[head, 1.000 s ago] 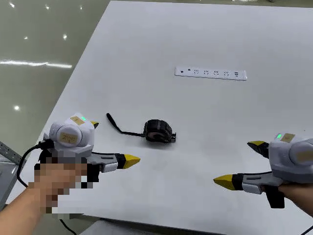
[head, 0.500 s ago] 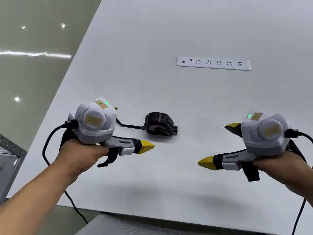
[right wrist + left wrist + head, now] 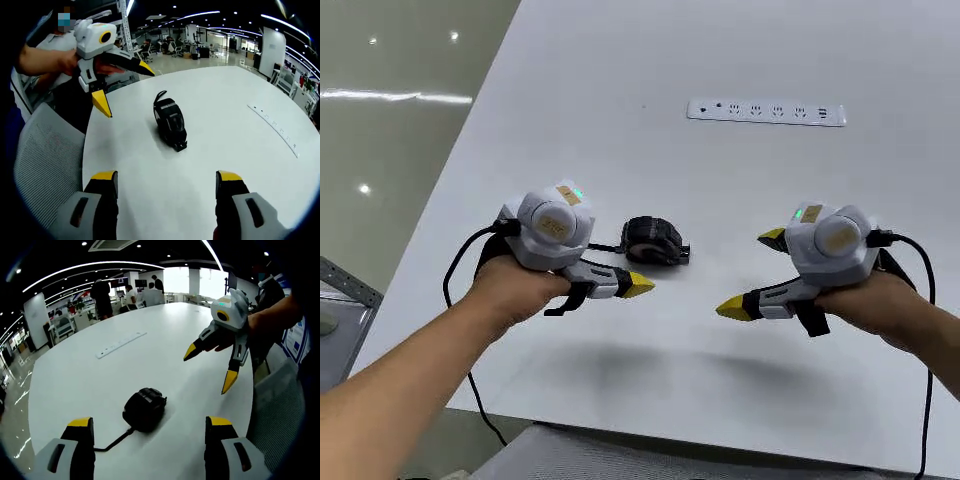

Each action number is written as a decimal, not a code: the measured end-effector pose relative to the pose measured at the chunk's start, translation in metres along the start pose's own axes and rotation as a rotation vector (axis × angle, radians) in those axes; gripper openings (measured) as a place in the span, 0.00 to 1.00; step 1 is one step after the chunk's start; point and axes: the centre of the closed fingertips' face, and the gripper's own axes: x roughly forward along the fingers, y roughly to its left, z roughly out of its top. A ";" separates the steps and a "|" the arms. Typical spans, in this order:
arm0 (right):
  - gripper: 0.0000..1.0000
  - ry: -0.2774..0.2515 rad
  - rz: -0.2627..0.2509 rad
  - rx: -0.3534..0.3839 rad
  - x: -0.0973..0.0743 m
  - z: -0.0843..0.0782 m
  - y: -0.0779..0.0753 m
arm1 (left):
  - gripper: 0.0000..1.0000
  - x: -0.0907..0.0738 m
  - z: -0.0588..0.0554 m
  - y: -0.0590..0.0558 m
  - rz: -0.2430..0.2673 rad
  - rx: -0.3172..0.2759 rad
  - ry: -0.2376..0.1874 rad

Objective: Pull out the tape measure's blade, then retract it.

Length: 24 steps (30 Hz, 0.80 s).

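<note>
The tape measure (image 3: 655, 241) lies on the bench (image 3: 720, 380) between the left gripper (image 3: 127, 91) and the right gripper (image 3: 750, 273), both with fingers (image 3: 79, 423) spread apart, and a power strip (image 3: 766, 112) lies well beyond it.

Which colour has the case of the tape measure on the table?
The tape measure is black; the right gripper view shows it best.

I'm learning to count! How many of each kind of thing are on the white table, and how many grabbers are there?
Tape measure: 1
Power strip: 1
Grippers: 2 (left gripper, right gripper)
Total: 4
</note>
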 end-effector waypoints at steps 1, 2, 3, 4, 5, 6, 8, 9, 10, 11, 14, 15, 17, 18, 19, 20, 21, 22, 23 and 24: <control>0.77 0.005 0.004 -0.003 0.004 -0.002 -0.003 | 0.88 0.002 0.000 0.001 0.000 0.007 0.003; 0.76 0.011 0.010 -0.014 0.007 -0.002 -0.003 | 0.88 0.004 0.000 0.002 -0.002 0.016 0.010; 0.74 0.010 0.014 -0.024 0.008 -0.002 -0.003 | 0.87 0.005 0.000 0.002 -0.004 0.024 0.013; 0.74 0.012 0.016 -0.028 0.010 -0.002 -0.004 | 0.87 0.007 0.000 0.003 -0.005 0.032 0.016; 0.74 0.016 0.019 -0.029 0.013 -0.003 -0.004 | 0.87 0.008 0.000 0.003 -0.010 0.037 0.019; 0.73 0.021 0.027 -0.037 0.016 -0.004 -0.005 | 0.86 0.010 0.000 0.004 -0.013 0.052 0.027; 0.72 0.024 0.031 -0.054 0.020 -0.003 -0.005 | 0.84 0.014 0.000 0.006 -0.015 0.082 0.033; 0.71 0.027 0.034 -0.056 0.022 -0.004 -0.005 | 0.84 0.016 0.000 0.006 -0.020 0.087 0.038; 0.70 0.030 0.041 -0.066 0.024 -0.004 -0.005 | 0.83 0.019 0.000 0.006 -0.024 0.101 0.046; 0.69 0.031 0.044 -0.076 0.026 -0.003 -0.004 | 0.83 0.020 0.000 0.007 -0.026 0.114 0.049; 0.67 0.031 0.053 -0.095 0.032 -0.002 -0.006 | 0.81 0.026 0.000 0.007 -0.040 0.151 0.064; 0.65 0.029 0.057 -0.108 0.035 -0.002 -0.007 | 0.80 0.029 0.000 0.007 -0.046 0.171 0.068; 0.64 0.029 0.062 -0.114 0.040 0.000 -0.008 | 0.79 0.034 0.000 0.007 -0.056 0.198 0.080; 0.63 0.029 0.064 -0.121 0.042 0.001 -0.009 | 0.78 0.037 0.000 0.007 -0.057 0.211 0.082; 0.62 0.026 0.066 -0.131 0.044 0.002 -0.009 | 0.77 0.038 0.001 0.007 -0.061 0.218 0.084; 0.61 0.025 0.069 -0.138 0.047 0.003 -0.010 | 0.76 0.041 0.001 0.008 -0.067 0.233 0.087; 0.60 0.025 0.069 -0.144 0.049 0.004 -0.011 | 0.75 0.043 0.001 0.008 -0.069 0.241 0.090; 0.59 0.025 0.072 -0.152 0.052 0.005 -0.012 | 0.74 0.045 0.002 0.009 -0.071 0.247 0.090; 0.58 0.022 0.074 -0.161 0.054 0.006 -0.012 | 0.74 0.047 0.002 0.009 -0.075 0.252 0.092; 0.56 0.017 0.078 -0.174 0.055 0.007 -0.013 | 0.73 0.049 0.002 0.010 -0.080 0.260 0.094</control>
